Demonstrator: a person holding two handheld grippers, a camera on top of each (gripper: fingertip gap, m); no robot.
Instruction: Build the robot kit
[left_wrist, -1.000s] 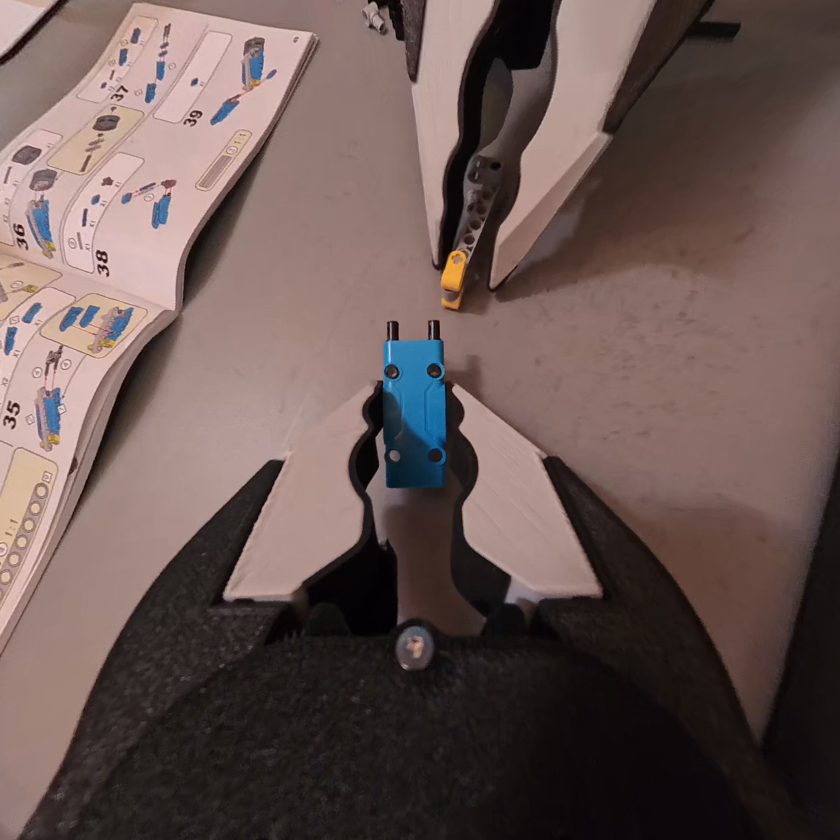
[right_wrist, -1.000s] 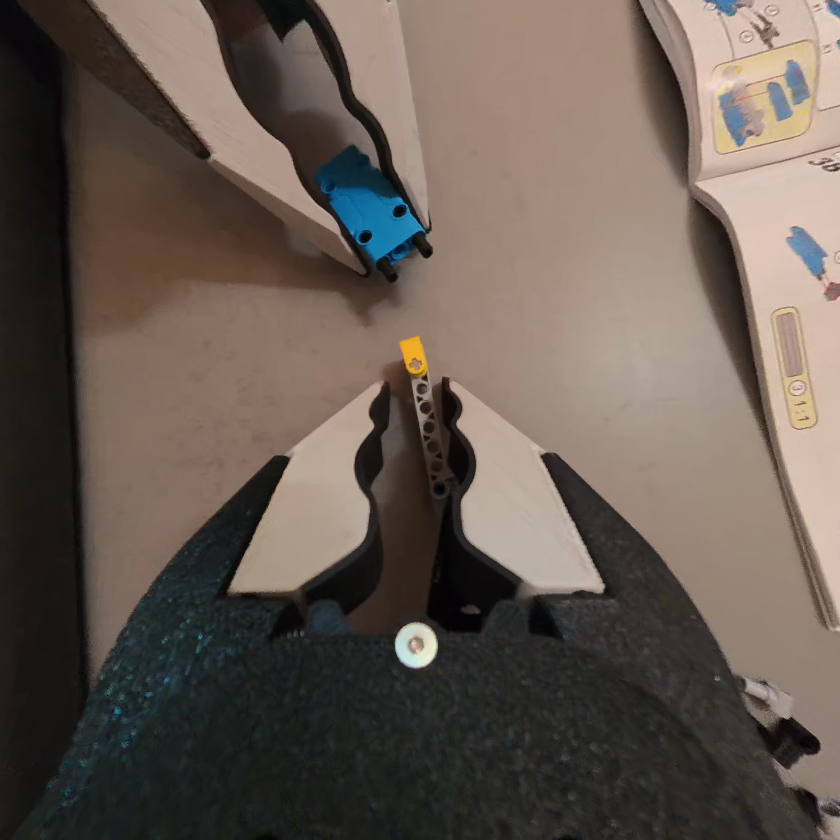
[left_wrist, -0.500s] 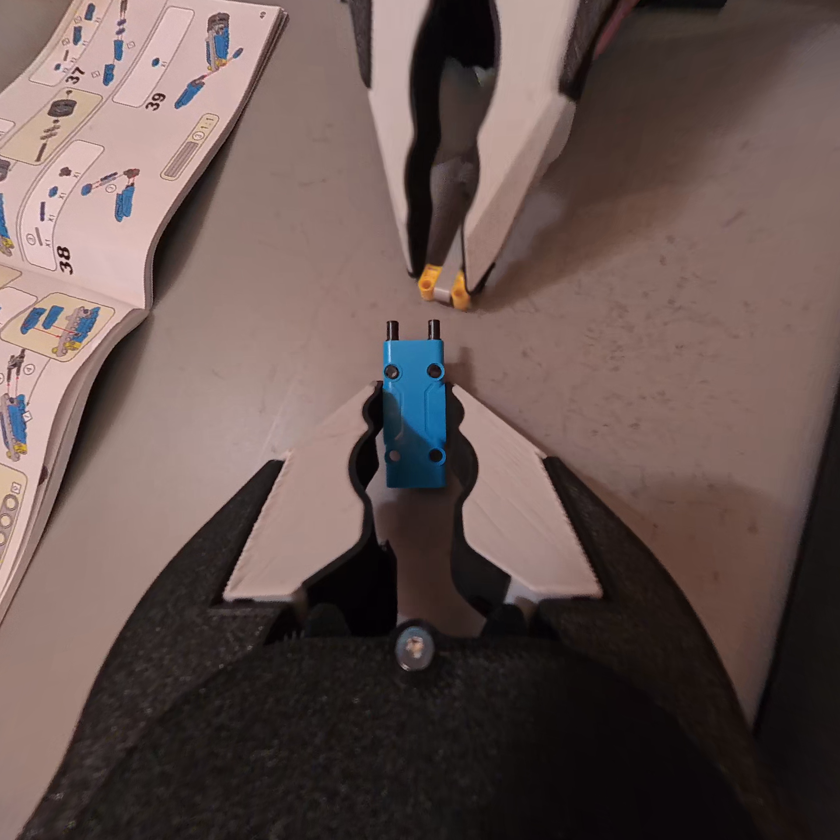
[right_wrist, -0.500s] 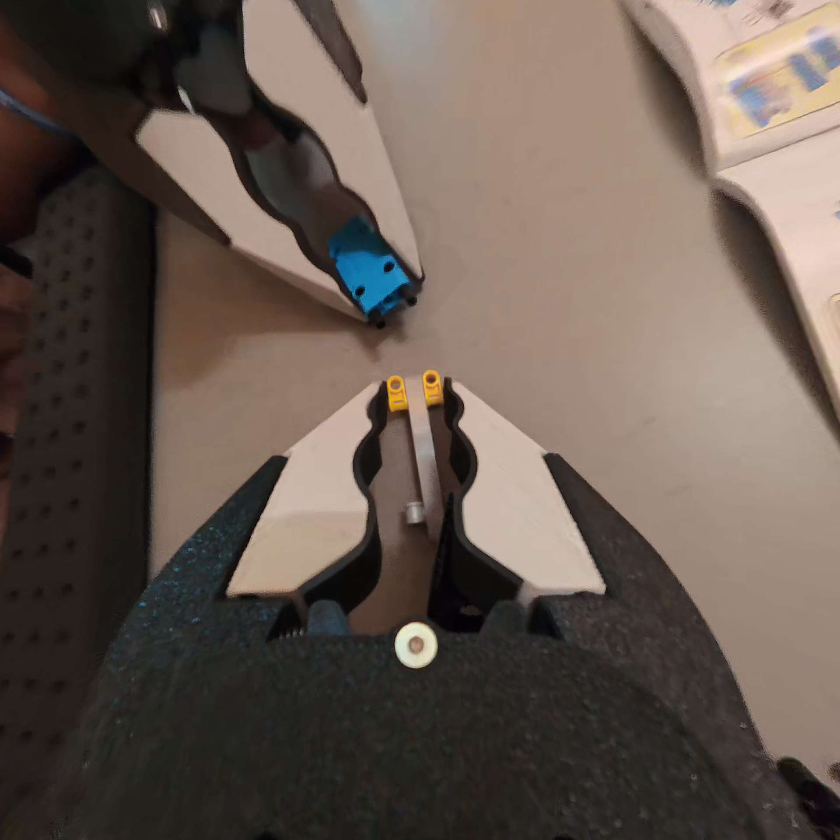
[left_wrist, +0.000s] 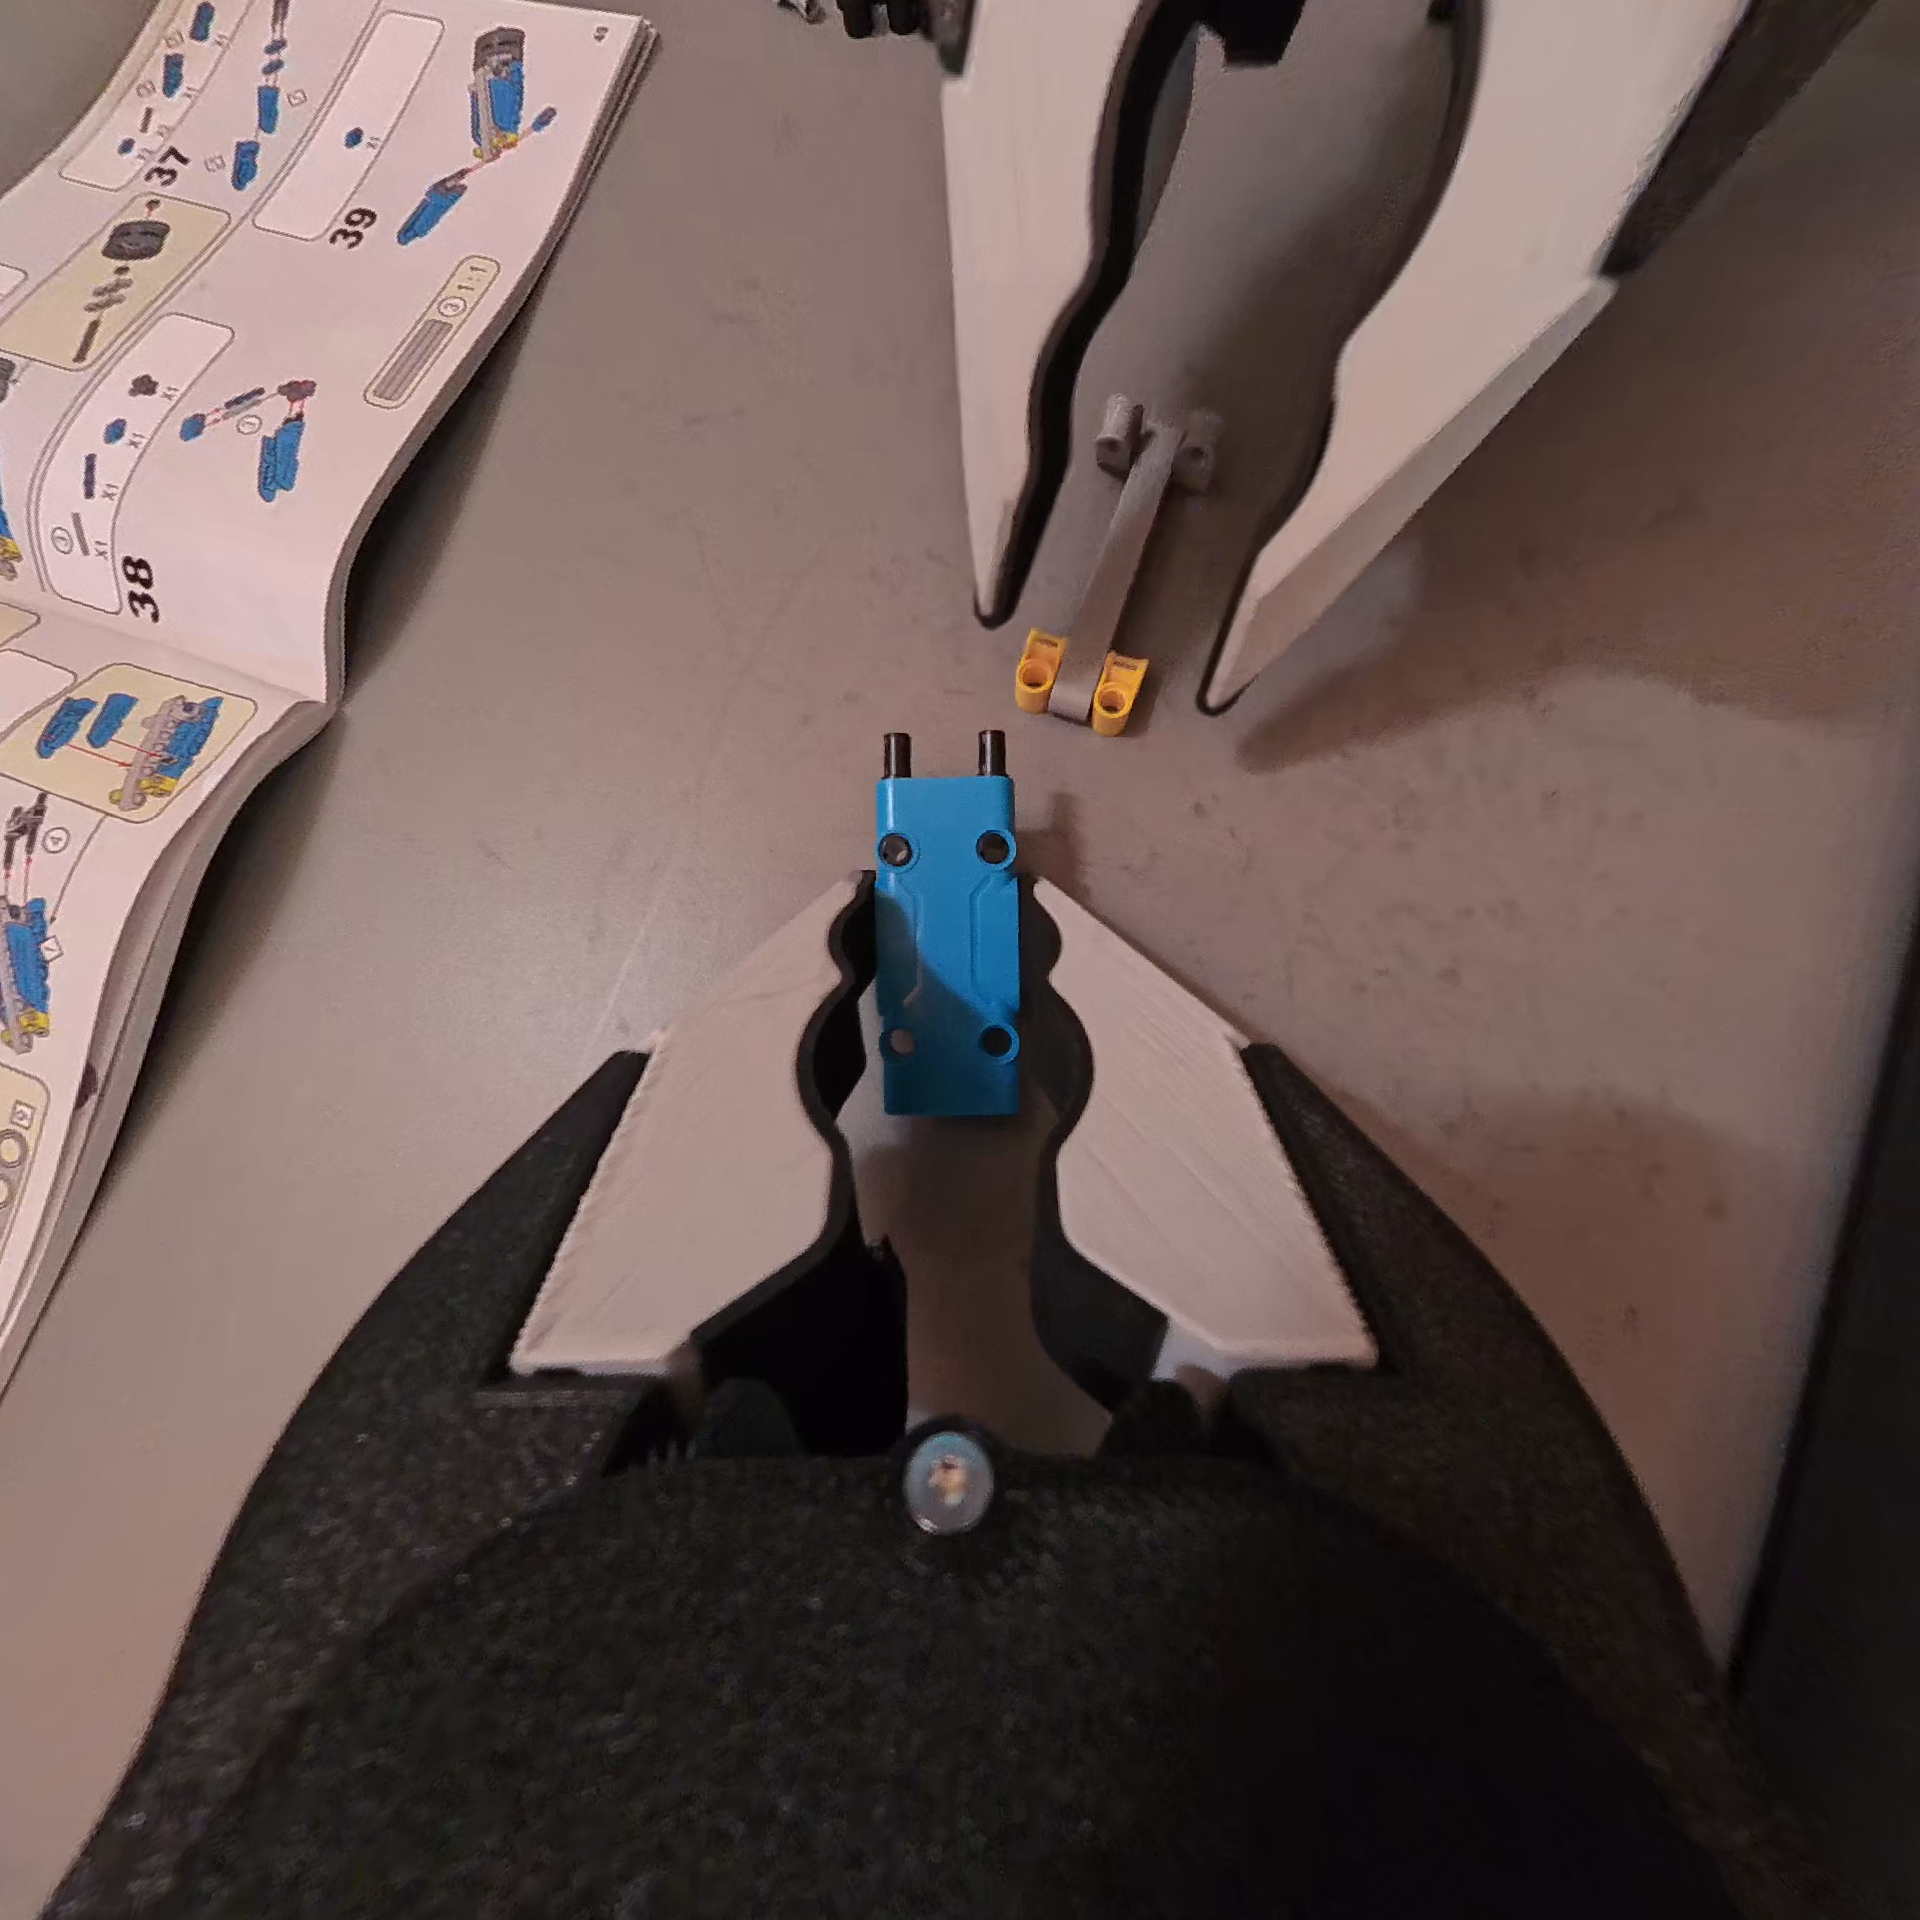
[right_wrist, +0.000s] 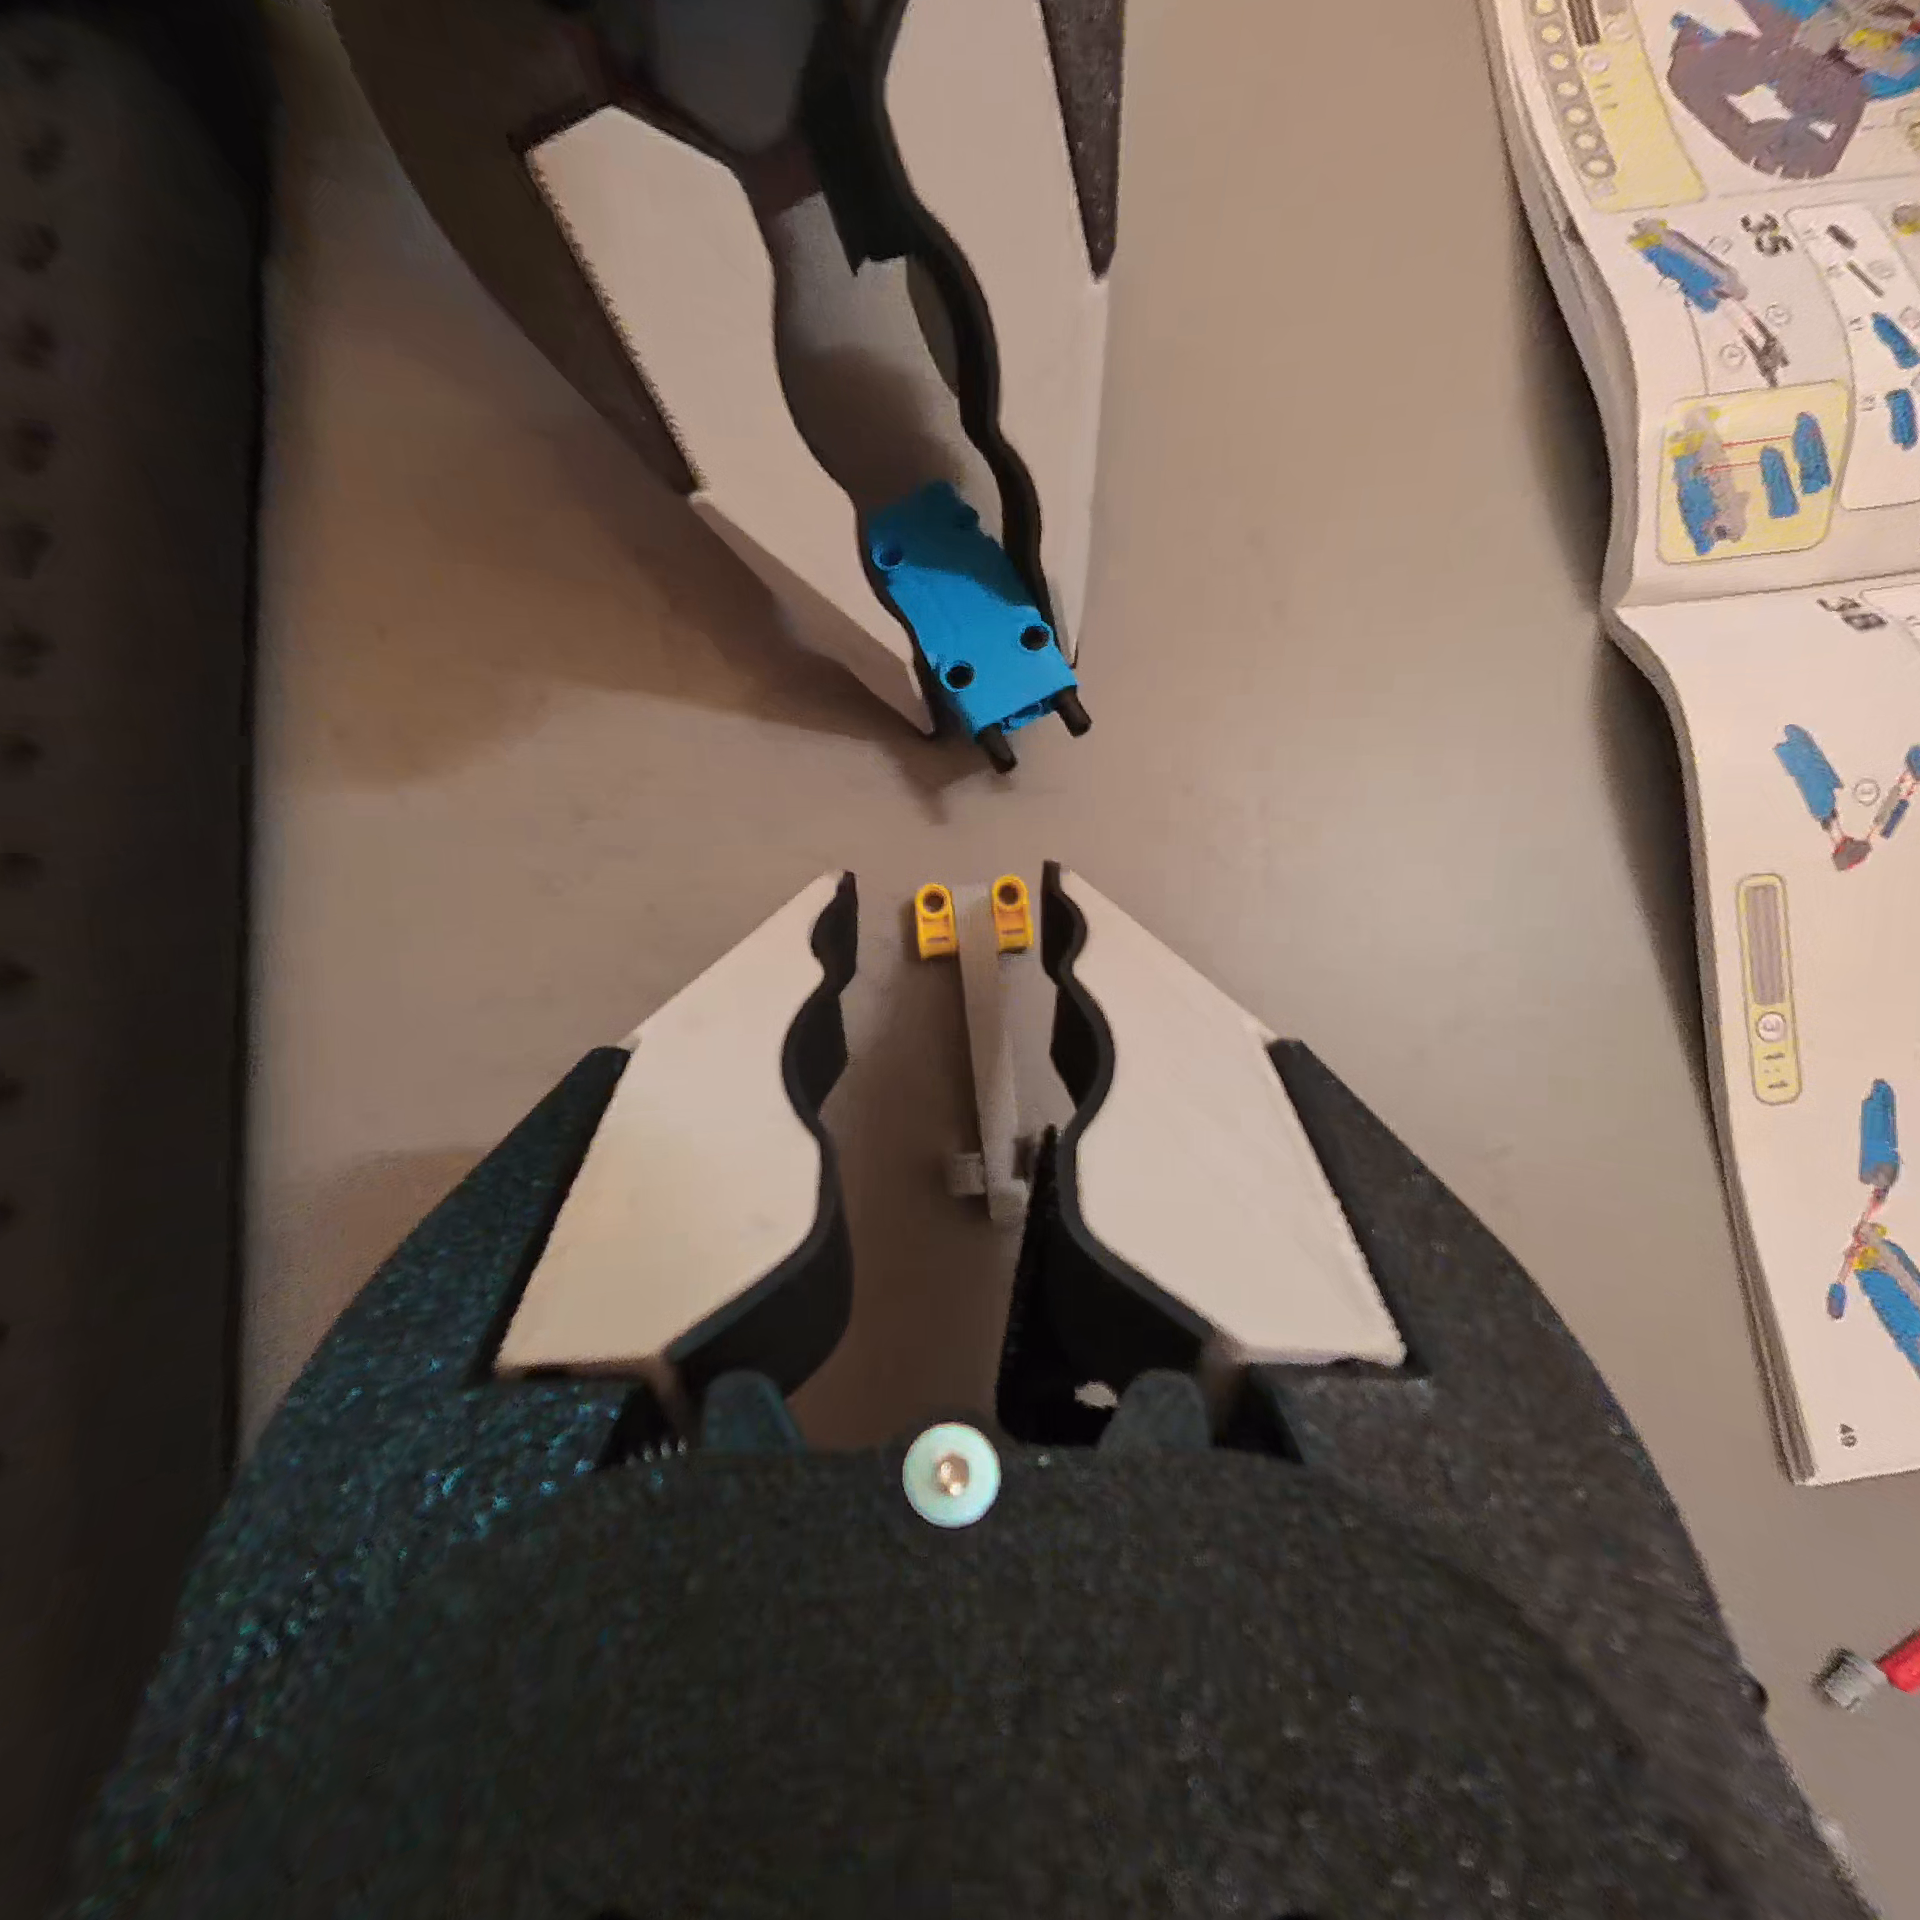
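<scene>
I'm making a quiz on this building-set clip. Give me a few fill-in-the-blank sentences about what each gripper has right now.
1. The left gripper grips a ____ brick.
2. From that brick's front end stick out two ____ pins.
3. The grey beam between the right gripper's jaws ends in two ____ connectors.
4. The open instruction booklet lies on the ____.

Missing words: blue; black; yellow; table

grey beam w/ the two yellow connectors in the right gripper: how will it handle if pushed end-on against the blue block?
The grey beam looks like rigid plastic, so probably stiff. It's thin and the right gripper stands wide, touching it only near the rear, so it may pivot. The yellow connectors might rotate.
</scene>
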